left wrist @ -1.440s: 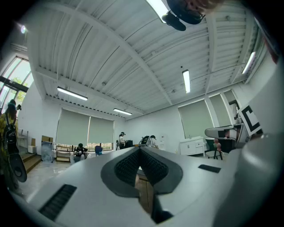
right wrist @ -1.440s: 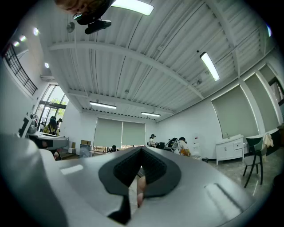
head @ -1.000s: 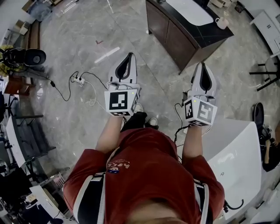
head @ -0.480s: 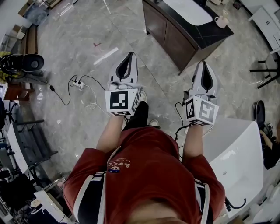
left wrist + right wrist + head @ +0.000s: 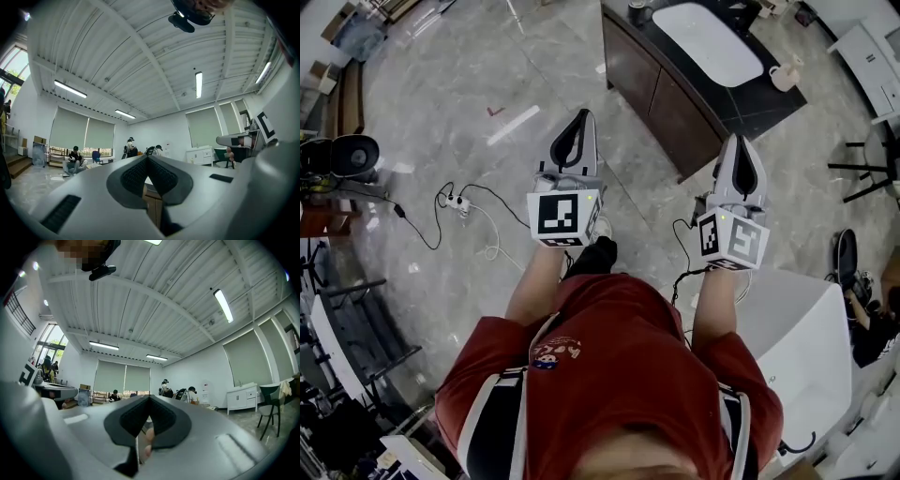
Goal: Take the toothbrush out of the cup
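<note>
1. Both grippers had closed in on the vanity [image 5: 667,94] since 1 second before.
2. Left gripper [image 5: 580,117]: jaws pressed together, empty.
3. Right gripper [image 5: 740,141]: likewise.
4. White cup [image 5: 783,75] sat on the countertop, well ahead; its toothbrush was too small to tell. Reaching and extraction remained.

Red short-sleeved shirt [image 5: 614,366], dark white-edged straps [image 5: 500,427]; white left tool [image 5: 580,117] and right tool [image 5: 741,141] bear black-and-white marker cubes [image 5: 563,216]

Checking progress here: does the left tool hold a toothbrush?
No, the left tool is shut, with nothing between its jaws in the left gripper view.
</note>
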`<state>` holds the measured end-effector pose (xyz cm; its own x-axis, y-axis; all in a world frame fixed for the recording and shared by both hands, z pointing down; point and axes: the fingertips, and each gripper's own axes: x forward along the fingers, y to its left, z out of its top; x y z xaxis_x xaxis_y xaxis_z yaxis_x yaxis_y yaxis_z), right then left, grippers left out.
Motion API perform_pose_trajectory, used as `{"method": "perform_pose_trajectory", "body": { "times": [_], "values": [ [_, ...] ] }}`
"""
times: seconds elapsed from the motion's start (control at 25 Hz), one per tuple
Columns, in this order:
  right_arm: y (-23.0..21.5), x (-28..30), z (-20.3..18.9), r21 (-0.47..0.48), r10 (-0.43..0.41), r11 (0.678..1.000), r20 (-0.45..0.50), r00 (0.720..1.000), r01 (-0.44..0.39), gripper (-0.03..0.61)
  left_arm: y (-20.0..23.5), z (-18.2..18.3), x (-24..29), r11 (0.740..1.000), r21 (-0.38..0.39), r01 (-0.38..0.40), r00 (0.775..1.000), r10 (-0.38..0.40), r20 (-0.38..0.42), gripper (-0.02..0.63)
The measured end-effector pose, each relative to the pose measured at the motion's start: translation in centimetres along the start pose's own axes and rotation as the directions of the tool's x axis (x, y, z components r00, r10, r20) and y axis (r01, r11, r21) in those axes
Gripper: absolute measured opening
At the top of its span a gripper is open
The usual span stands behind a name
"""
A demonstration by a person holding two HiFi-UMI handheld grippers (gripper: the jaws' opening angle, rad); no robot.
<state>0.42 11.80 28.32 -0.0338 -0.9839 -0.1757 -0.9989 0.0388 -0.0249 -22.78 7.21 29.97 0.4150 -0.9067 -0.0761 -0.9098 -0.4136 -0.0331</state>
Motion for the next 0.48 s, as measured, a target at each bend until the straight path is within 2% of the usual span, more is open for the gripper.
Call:
{"method": "perform_pose_trajectory", "body": {
  "times": [0.24, 0.48],
  "values": [
    [0.3, 7.1, -2.0, 0.005, -0.031, 1.0, -0.022, 0.999, 0.031, 0.009, 4.6, -0.6, 6.7, 1.0, -0.015, 0.006, 1.0, -0.006, 0.003, 0.005],
    [0.8, 12.5, -2.7, 0.006, -0.047, 0.999, -0.02, 0.999, 0.047, 0.009, 7.2, -1.4, 11.7, 1.0, -0.016, 0.023, 1.0, -0.023, -0.004, 0.005]
  ]
}}
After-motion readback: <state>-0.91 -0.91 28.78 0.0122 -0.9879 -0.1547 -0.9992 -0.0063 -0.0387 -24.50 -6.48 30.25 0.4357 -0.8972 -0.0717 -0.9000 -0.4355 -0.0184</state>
